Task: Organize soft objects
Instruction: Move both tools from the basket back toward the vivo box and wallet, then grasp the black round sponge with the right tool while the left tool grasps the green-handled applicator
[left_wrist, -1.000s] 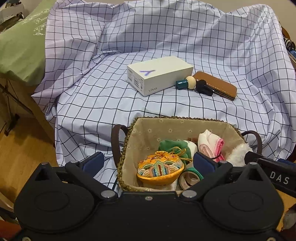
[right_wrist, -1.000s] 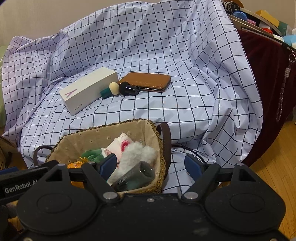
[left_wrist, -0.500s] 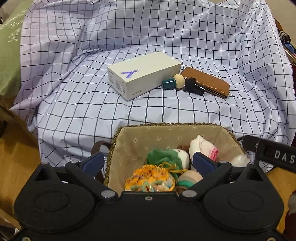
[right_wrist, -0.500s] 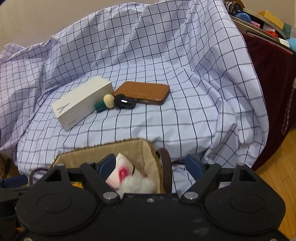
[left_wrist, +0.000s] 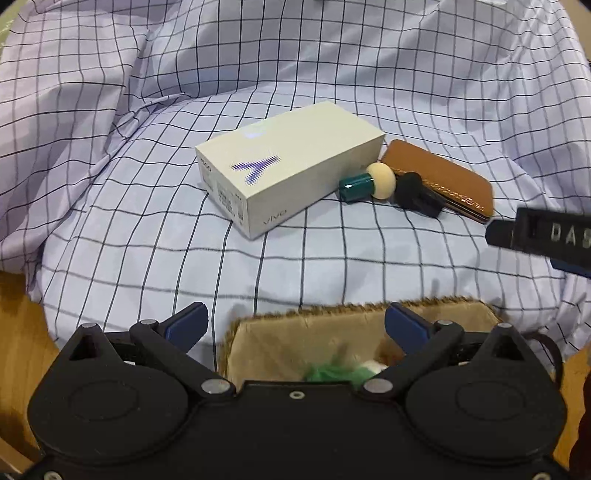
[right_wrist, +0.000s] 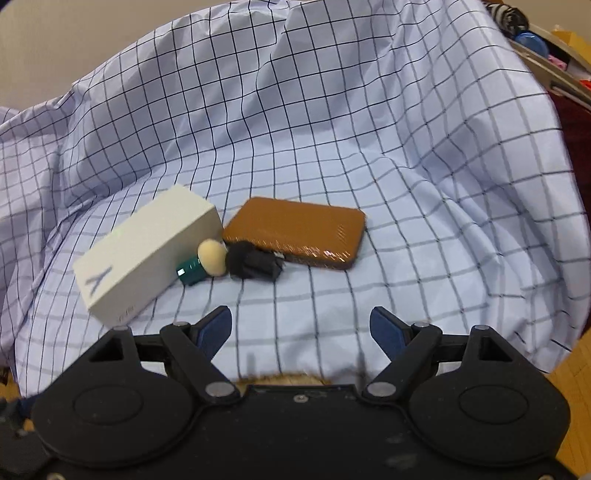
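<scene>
On the checked cloth lie a white phone box, a green-handled puff, a black puff and a brown wallet. The same box, cream puff, black puff and wallet show in the right wrist view. The woven basket with a green soft item sits right under my left gripper, which is open and empty. My right gripper is open and empty over the cloth, short of the objects.
The cloth drapes over a seat and rises steeply behind and at both sides. Wooden floor shows at the lower left. A shelf with coloured clutter stands at the far right. The right gripper's body juts in from the right edge.
Both grippers moved forward toward the box, puffs and wallet; these now look larger. The basket slid down to the bottom of both views and most of its contents dropped out of sight.
</scene>
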